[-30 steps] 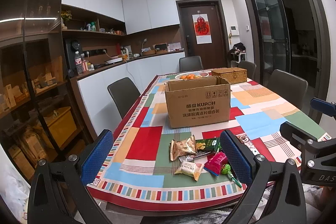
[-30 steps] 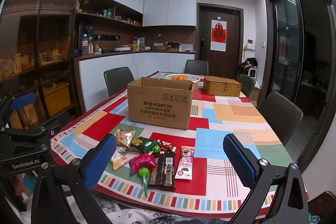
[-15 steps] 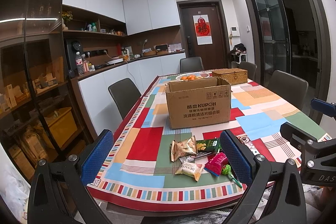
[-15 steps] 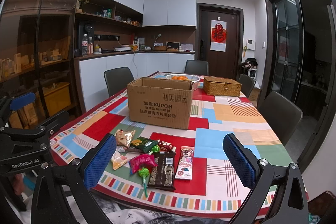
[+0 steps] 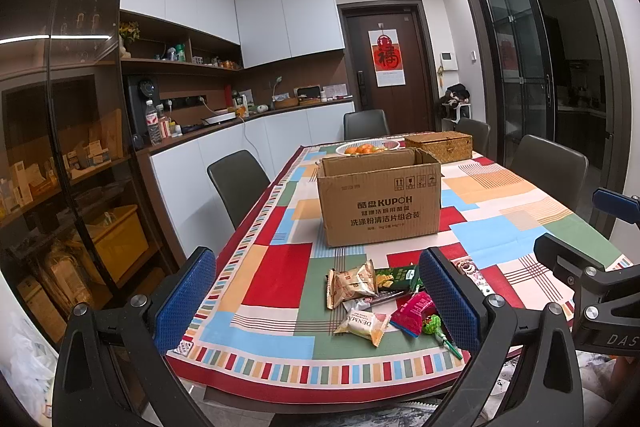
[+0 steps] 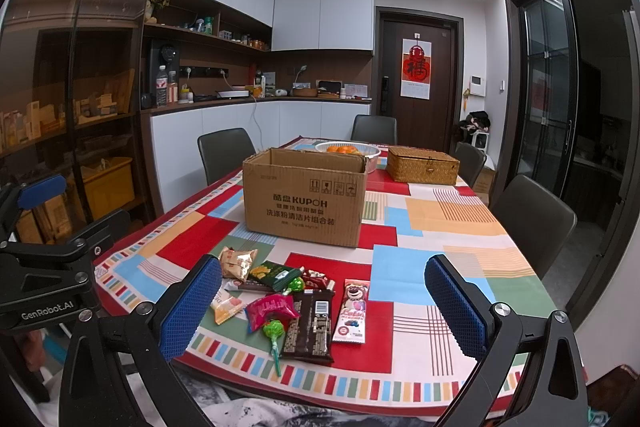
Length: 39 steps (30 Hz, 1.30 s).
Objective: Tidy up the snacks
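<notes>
A pile of snack packets (image 5: pixel 376 301) (image 6: pixel 288 301) lies near the table's front edge: a tan crisp bag (image 6: pixel 237 261), a green packet (image 6: pixel 276 274), a pink packet (image 6: pixel 271 309), a dark chocolate bar (image 6: pixel 310 325), a bear-print bar (image 6: pixel 352 311) and a green lollipop (image 6: pixel 273 333). Behind them stands an open cardboard box (image 5: pixel 378 203) (image 6: pixel 305 201). My left gripper (image 5: pixel 316 299) and my right gripper (image 6: pixel 324 307) both hover open in front of the table edge, short of the snacks, holding nothing.
A wicker basket (image 6: pixel 422 165) and a bowl of oranges (image 6: pixel 347 149) sit behind the box on the patchwork tablecloth (image 6: pixel 440 223). Dark chairs (image 6: pixel 532 219) ring the table. Cabinets and a counter (image 5: pixel 256 131) line the left wall.
</notes>
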Tool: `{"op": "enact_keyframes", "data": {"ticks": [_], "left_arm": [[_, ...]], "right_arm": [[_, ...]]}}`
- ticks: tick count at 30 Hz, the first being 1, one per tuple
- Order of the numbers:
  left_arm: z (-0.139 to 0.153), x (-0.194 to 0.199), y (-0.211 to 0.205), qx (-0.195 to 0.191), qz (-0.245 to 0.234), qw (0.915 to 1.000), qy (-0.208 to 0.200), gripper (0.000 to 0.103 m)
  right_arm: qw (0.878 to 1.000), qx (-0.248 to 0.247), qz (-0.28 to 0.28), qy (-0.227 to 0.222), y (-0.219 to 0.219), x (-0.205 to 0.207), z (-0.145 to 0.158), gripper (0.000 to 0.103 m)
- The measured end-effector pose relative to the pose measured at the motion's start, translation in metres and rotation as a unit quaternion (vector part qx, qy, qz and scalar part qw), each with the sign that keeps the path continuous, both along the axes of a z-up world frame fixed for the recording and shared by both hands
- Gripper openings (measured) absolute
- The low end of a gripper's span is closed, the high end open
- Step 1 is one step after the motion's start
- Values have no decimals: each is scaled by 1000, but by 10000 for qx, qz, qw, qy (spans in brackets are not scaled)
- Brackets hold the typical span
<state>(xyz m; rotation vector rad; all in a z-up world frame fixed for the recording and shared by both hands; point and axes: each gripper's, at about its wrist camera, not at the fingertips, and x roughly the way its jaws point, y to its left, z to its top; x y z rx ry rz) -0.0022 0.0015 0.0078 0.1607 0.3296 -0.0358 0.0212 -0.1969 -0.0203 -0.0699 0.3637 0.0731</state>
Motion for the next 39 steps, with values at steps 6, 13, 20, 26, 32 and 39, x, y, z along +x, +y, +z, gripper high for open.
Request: {"op": "enact_keyframes", "data": {"ticks": [6,13,20,26,32,39], "left_arm": [[0,0,0,1,0,10000,-4,103],[0,0,0,2,0,10000,-3,103],[-1,0,0,2,2,10000,-3,103],[3,-1,2,-7,11,10000,13,103],[0,2,2,-2,30,10000,56,103],[-7,22,1,29,62,9997,251,103]], "right_arm": [[10000,-1,0,0,0,0,0,103],[10000,-4,1,0,1,0,0,103],[10000,-6,2,-3,1,0,0,103],[10000,-9,6,15,2,0,0,103],[10000,-16,21,76,-2,1,0,103],[9997,-34,27,235,3,18,-6,103]]}}
